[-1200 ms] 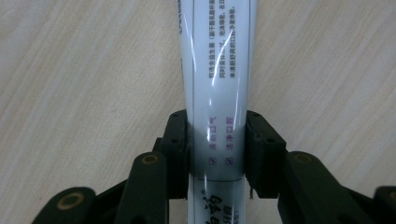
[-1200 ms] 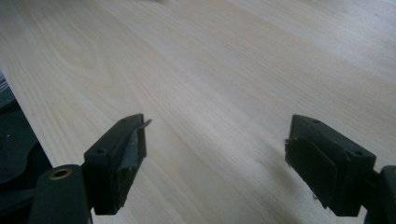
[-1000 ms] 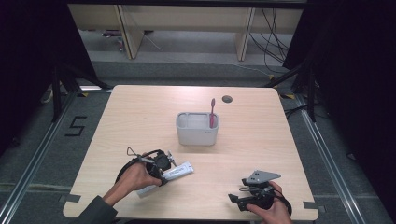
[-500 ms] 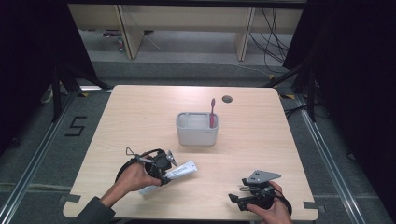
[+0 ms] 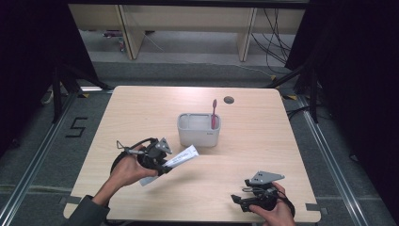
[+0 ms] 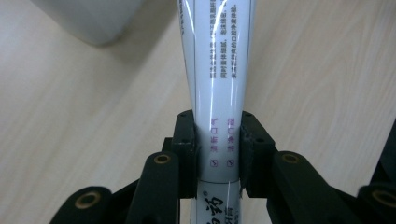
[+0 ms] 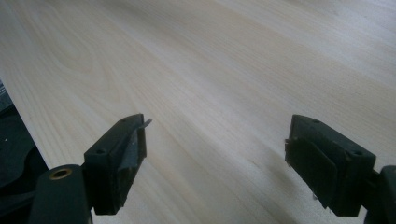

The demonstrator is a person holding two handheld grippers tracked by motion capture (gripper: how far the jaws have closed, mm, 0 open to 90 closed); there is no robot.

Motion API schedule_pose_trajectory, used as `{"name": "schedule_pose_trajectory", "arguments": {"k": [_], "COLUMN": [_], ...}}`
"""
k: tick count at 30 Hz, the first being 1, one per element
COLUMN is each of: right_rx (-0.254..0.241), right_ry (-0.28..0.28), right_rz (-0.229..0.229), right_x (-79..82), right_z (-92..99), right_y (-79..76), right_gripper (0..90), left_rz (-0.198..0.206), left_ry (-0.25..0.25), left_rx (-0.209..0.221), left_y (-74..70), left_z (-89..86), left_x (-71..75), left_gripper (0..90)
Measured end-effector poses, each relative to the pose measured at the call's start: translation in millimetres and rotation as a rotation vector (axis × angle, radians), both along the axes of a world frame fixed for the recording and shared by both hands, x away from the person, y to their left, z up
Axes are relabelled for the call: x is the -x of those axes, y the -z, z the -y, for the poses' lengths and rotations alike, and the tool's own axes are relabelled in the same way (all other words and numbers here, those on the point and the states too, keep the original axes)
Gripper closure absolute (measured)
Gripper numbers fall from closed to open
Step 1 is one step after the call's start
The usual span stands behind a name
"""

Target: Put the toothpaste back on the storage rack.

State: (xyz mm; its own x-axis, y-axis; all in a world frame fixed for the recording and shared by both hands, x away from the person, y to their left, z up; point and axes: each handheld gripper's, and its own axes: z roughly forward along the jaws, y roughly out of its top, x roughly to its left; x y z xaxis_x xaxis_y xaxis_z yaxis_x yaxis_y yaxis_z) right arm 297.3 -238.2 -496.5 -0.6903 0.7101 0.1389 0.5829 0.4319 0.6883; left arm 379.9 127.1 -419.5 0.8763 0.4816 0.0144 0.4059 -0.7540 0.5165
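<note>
Toothpaste tube [image 5: 175, 160] is held in the left tool [image 5: 157, 157] above the near-left part of the surface [image 5: 263, 136]; its free end slants toward the grey holder [image 5: 198, 130] at mid-surface without reaching it. A red toothbrush [image 5: 214, 113] stands upright in that holder's right end. The right tool [image 5: 249, 200] sits at the near-right edge, well apart from the tube.

Left gripper view: the jaws pinch the tube [image 6: 218, 93] across its round lower body, one pad on each side, and have just been closing on it. The glossy printed skin reflects light. Judgement: the item is light, its plastic wall soft and slippery, so a hard squeeze would dent it or push paste toward the cap. The present hold, on the fuller round section and not on the flat crimped end, looks the sounder place; the long free end may swing or sag if the wrist turns fast. A corner of the holder [image 6: 84, 21] shows at upper left.

Right gripper view: the jaws stand spread wide over bare wood [image 7: 224, 70], nothing between them.
</note>
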Motion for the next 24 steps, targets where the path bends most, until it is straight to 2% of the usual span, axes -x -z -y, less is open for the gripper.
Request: {"name": "schedule_pose_trajectory", "arguments": {"k": [2,4,5,6,8,9,10,13,17,24], "right_rx": [0.001,0.004,0.004,-0.005,-0.001,-0.002,-0.005,-0.001,-0.001,0.000], "right_ry": [-0.004,-0.017,-0.016,0.010,0.000,-0.002,0.005,-0.003,0.005,0.000], "right_rz": [-0.001,0.017,0.016,-0.010,0.002,0.004,-0.005,0.006,-0.005,0.016], "right_x": [-0.1,-1.4,-1.4,0.9,0.1,-0.1,0.6,-0.3,0.2,-0.6], "right_z": [0.4,1.2,1.2,0.1,0.8,0.9,0.4,0.9,0.9,2.1], "right_y": [-0.4,-0.2,-0.1,-0.6,-0.7,-0.7,-0.8,-0.4,-0.6,-1.0], "right_gripper": [21.1,21.1,21.1,21.1,21.1,21.1,21.1,21.1,21.1,21.1], "left_rz": [0.014,0.036,0.045,0.064,0.076,0.096,0.094,0.114,0.141,0.167], "left_ry": [-0.010,-0.028,-0.032,-0.049,-0.054,-0.062,-0.066,-0.076,-0.096,-0.141], "left_rx": [0.038,0.068,0.075,0.095,0.114,0.134,0.137,0.176,0.205,0.271], "left_y": [-7.6,-13.4,-16.1,-17.5,-20.8,-22.0,-23.2,-25.2,-27.1,-29.3], "left_z": [-2.9,-5.1,-5.9,-6.3,-7.7,-8.3,-8.9,-10.0,-10.5,-11.9], "left_x": [-2.1,-3.7,-5.1,-5.2,-7.0,-7.9,-8.8,-11.7,-15.2,-22.6], "left_gripper": [71.5,71.5,71.4,71.4,71.5,71.4,71.4,71.5,71.5,71.5]}}
